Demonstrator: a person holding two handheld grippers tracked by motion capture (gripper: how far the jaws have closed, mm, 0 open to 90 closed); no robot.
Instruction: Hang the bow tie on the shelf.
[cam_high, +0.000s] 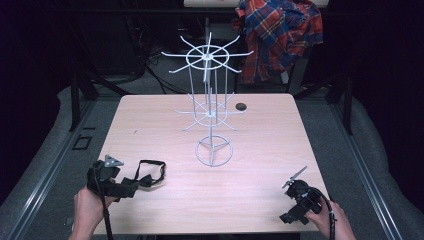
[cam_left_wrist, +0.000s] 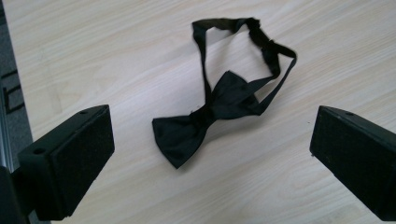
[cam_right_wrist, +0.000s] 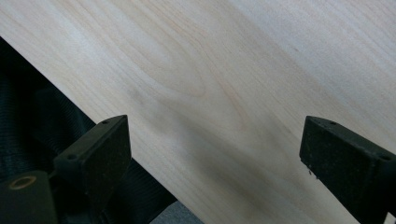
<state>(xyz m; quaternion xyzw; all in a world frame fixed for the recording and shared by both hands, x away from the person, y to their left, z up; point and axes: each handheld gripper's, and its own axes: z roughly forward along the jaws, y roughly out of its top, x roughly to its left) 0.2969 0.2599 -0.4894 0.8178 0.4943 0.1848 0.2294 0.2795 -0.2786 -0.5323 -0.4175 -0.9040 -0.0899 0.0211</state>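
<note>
- My left gripper (cam_left_wrist: 212, 154) sits at the near left corner of the pale wooden tabletop (cam_high: 260, 150), jaws spread wide and grasping nothing.
- Between and just beyond those jaws I see a black fabric bow tie with a looped neck strap (cam_left_wrist: 219, 102), lying flat on the tabletop near the left edge; the strap loop extends away from the gripper.
- My right gripper (cam_right_wrist: 215, 158) is near the near right corner, jaws released and wide apart over bare wood, with the table edge showing beside one jaw.
- A silver wire display stand with a ring base and two tiers of radiating hooks (cam_high: 212, 100) stands upright around the tabletop's middle, toward the far edge.
- A red and blue plaid shirt (cam_high: 280, 35) hangs beyond the far edge.
</note>
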